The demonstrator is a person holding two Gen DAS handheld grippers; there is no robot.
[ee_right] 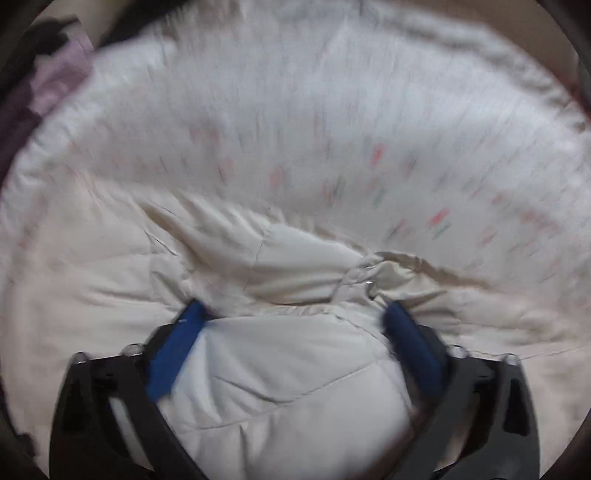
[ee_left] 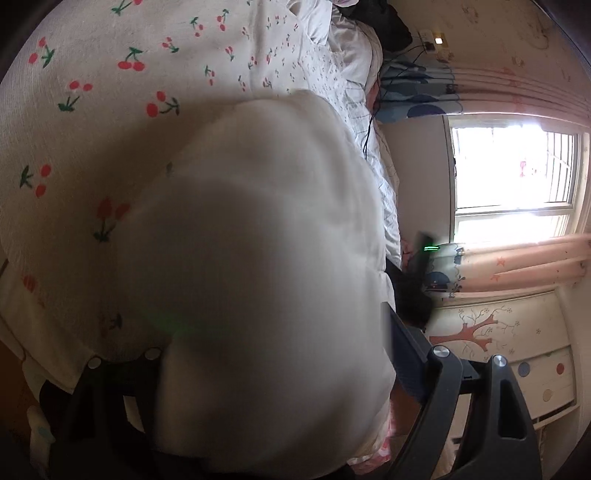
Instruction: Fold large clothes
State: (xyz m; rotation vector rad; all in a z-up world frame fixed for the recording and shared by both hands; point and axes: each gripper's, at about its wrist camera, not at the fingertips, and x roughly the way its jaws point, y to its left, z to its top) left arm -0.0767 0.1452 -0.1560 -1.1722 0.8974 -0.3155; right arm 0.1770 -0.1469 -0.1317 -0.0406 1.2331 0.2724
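A cream quilted puffer coat point(ee_right: 280, 369) lies on a bed. In the right wrist view a thick fold of it bulges between my right gripper's point(ee_right: 291, 317) blue pads point(ee_right: 173, 347), which press into it from both sides. In the left wrist view the same coat point(ee_left: 258, 258) fills the middle, blurred and very close, bunched between my left gripper's point(ee_left: 273, 332) fingers point(ee_left: 402, 354). The left finger is mostly hidden behind the fabric. The right wrist view is smeared by motion.
The bed has a white cover with red cherries point(ee_left: 110, 92). A striped pillow point(ee_left: 354, 62) and dark clothes point(ee_left: 384, 22) lie at its head. A bright window point(ee_left: 513, 166), pink curtains point(ee_left: 524, 258) and a painted drawer chest point(ee_left: 517, 350) stand beside the bed.
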